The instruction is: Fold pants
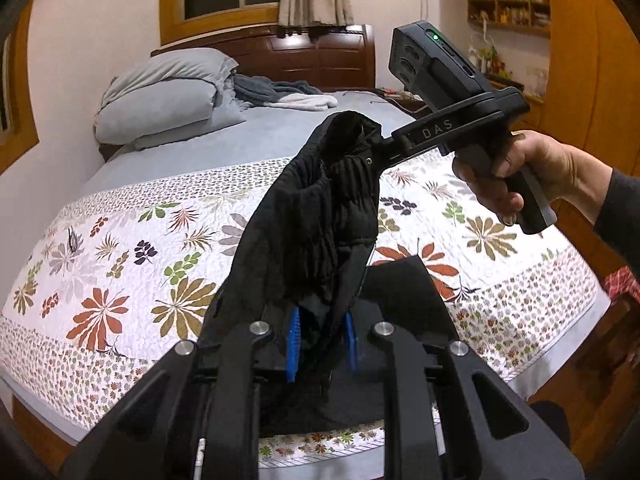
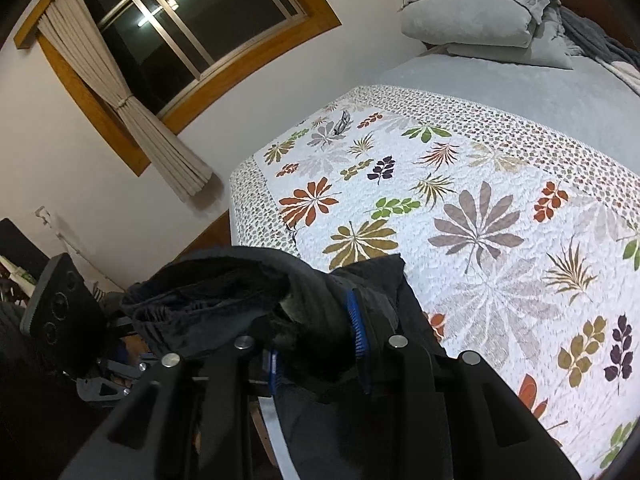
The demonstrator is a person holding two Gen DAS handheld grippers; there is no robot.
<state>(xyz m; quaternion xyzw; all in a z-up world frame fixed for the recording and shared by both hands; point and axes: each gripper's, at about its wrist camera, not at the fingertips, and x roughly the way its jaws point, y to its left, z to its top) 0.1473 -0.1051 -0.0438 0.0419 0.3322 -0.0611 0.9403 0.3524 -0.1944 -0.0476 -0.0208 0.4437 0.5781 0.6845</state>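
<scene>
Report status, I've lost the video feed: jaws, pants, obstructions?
Left gripper and right gripper both shut on black pants. Pants held up over floral quilt. Nothing in the way.

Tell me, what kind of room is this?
A bedroom, most likely: a bed with a floral quilt, grey pillows against a wooden headboard, and a curtained window.

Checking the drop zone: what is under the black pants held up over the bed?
Under the pants, clamped by the left gripper and right gripper, lies the leaf-print quilt. The patch right beneath the hanging cloth is covered.
</scene>
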